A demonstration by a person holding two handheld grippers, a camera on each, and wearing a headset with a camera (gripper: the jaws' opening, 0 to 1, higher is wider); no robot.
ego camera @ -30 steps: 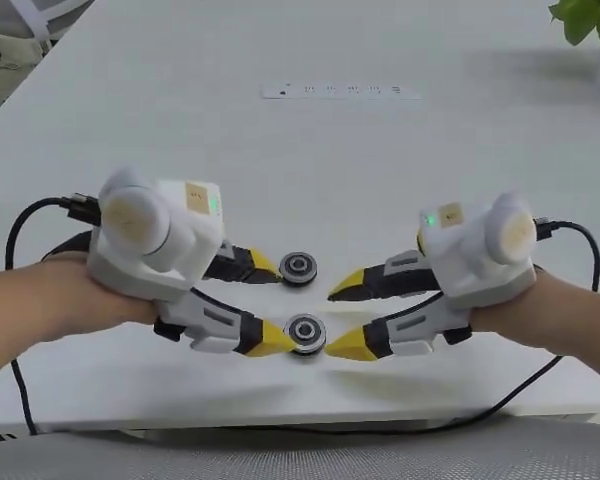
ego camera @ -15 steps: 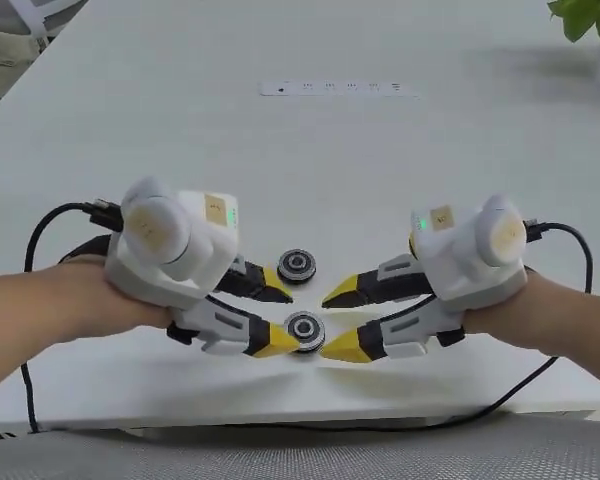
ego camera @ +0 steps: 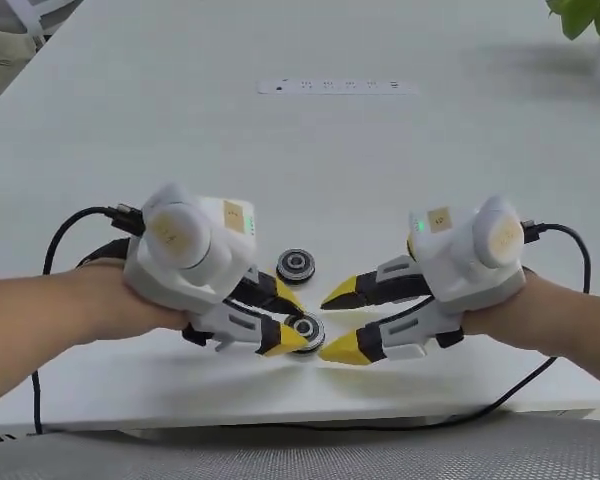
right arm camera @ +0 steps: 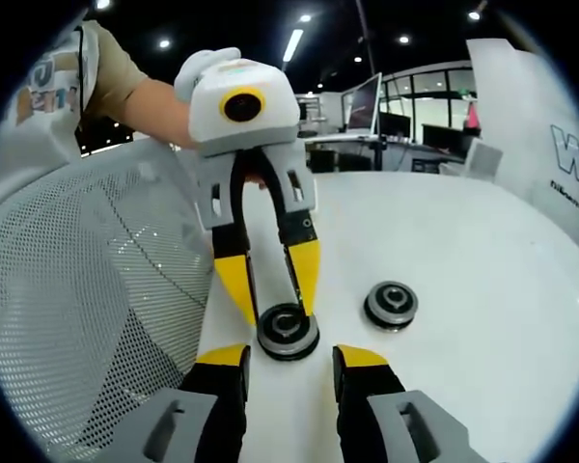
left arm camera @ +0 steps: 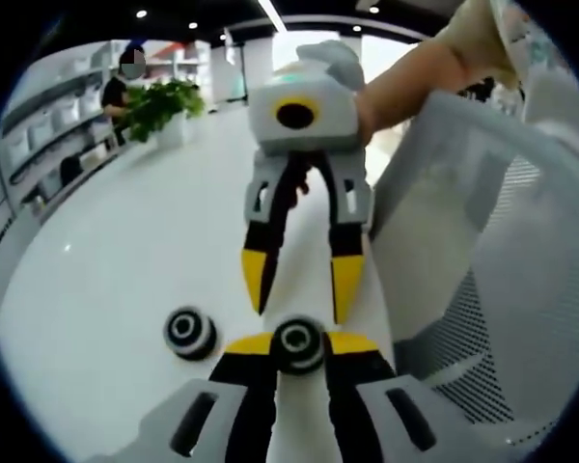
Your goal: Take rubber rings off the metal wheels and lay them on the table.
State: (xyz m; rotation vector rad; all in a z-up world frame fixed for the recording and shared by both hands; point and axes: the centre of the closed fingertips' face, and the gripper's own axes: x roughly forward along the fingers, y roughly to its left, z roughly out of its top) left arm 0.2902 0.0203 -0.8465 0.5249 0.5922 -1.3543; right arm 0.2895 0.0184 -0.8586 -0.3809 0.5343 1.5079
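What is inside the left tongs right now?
The near wheel, black rubber ring on it, sits between the left tongs' yellow tips, which seem to press its sides. The tabletop beneath it is covered.

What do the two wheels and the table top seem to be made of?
The near wheel has a matt black outer ring, likely rubber, around a shiny grey centre, likely metal. The far wheel looks the same. The table has a smooth white top with soft sheen, perhaps laminate; uncertain.
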